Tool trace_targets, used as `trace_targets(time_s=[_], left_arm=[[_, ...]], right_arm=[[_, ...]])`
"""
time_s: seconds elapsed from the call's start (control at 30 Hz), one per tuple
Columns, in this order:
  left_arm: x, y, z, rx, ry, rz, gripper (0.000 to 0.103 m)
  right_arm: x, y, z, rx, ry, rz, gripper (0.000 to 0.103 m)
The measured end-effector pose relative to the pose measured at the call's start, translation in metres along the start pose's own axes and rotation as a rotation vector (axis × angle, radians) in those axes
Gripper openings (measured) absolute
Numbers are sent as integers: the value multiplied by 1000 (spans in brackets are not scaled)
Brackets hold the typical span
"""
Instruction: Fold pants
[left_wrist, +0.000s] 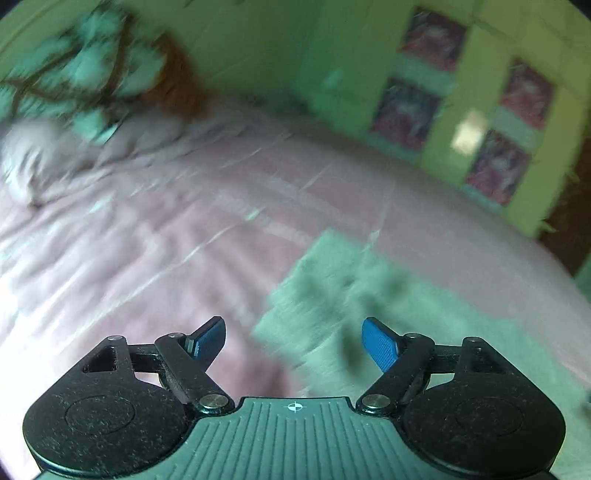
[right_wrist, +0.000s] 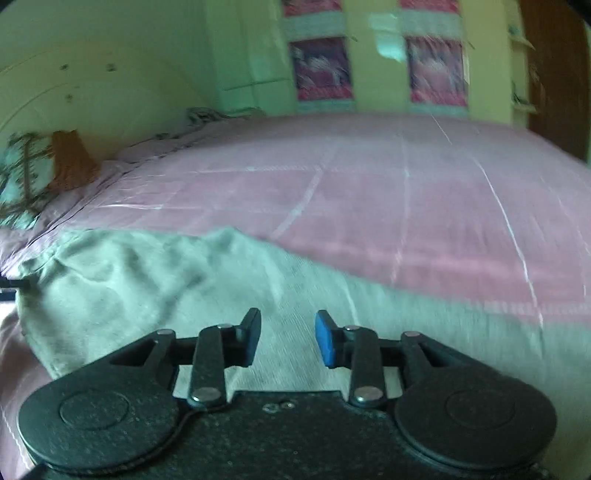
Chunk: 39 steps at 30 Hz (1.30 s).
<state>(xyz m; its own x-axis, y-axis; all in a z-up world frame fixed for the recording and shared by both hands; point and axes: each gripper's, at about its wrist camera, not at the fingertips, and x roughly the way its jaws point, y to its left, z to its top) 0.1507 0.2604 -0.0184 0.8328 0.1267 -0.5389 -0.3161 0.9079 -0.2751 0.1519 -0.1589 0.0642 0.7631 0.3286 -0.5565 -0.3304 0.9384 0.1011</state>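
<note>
A wide bed (right_wrist: 369, 192) under a pink cover (left_wrist: 192, 236) with thin pale lines filled most of both views, and a patterned pillow (left_wrist: 85, 70) and a rust-brown cushion (right_wrist: 70, 162) lay at its head. Behind it stood a plain green-yellow wall (right_wrist: 122, 74) and a wardrobe (left_wrist: 476, 88) of the same colour, its doors set with dark pink-and-purple panels (right_wrist: 319, 68). Beside the wardrobe a dark brown door (right_wrist: 557, 74) showed at the edge, and the light was dim with a greenish cast.

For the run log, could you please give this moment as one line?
pants: flat on bed | left claw: open, empty | right claw: open, empty, over pants
</note>
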Motion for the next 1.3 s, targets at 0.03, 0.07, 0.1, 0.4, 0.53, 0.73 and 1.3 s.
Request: trace_targets(time_s=[0.03,0.07,0.1,0.4,0.53,0.73,1.3], left_arm=[[1,-10,3,28,-7,-36,80],[4,-23,6,69,-1,-74,80],[9,-37,8,116,5,-102,79],[106,-126,-3,291,189,-195,79],[123,-115,6,313,209,-166,67],[126,-118,28,239,214,-213,69],[102,-131,-11,381,245,-192,77]], right_arm=[[2,3,4,-13,-2,7,34],[6,8,7,-13,-1,22,34],[9,12,9,-9,3,37,34],[97,88,41,-43,96,263,34],[143,101,39,-101,218,260,18],[139,65,72,9,110,158,36],[79,-11,28,135,141,72,35]])
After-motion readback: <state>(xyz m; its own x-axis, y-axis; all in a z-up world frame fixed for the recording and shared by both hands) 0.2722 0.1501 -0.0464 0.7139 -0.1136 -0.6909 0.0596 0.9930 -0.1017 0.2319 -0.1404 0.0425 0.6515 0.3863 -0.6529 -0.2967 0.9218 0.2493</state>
